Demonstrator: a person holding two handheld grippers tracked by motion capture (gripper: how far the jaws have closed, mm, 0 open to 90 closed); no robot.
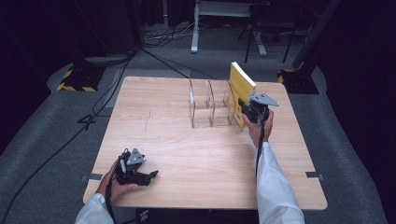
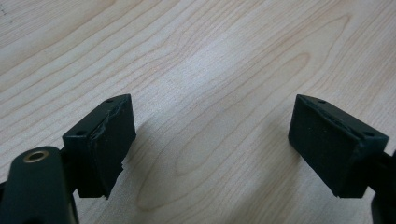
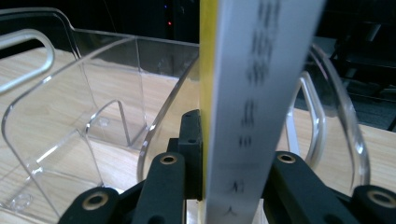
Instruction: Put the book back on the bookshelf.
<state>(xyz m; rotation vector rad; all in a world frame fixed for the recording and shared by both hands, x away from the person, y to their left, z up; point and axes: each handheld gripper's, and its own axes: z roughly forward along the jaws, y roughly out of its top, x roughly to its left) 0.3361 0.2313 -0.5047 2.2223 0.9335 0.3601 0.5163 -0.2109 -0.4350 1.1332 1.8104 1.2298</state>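
Observation:
A yellow book (image 1: 241,87) stands upright at the right end of a clear plastic file rack (image 1: 210,102) on the wooden table (image 1: 187,149). My right gripper (image 1: 247,108) is shut on the book's lower edge. In the right gripper view the book's pale spine (image 3: 252,102) rises between the black jaws, with the clear rack dividers (image 3: 84,116) curving to either side. My left gripper (image 1: 148,176) rests low on the table near the front left corner, open with nothing between its pads (image 2: 100,140), only bare wood.
Beyond the table lies grey carpet with black cables (image 1: 70,135) trailing along the left side. A white stand leg (image 1: 195,28) and dark furniture stand at the back. A yellow-black striped base (image 1: 74,79) sits beyond the back left corner.

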